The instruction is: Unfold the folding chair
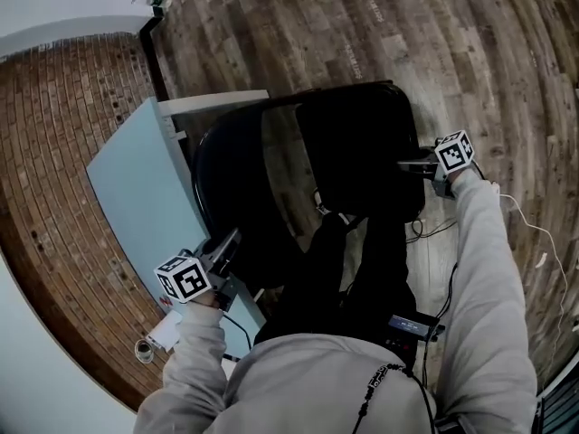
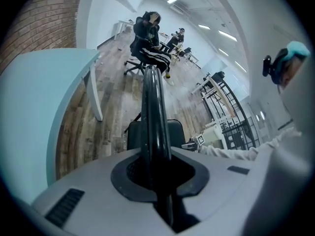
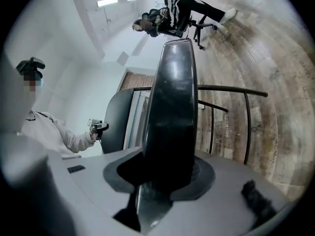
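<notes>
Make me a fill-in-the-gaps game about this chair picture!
1. The folding chair is ____ all over.
2. Counting the left gripper and the right gripper, ____ grippers are shut on it.
3. The table beside it is light ____.
4. The floor is made of ____.
Missing words: black; two; blue; wood.

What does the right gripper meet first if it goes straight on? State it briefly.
The right gripper meets the folding chair's padded panel at once: its jaws are shut on it, so going on likely presses deeper along that panel.
</notes>
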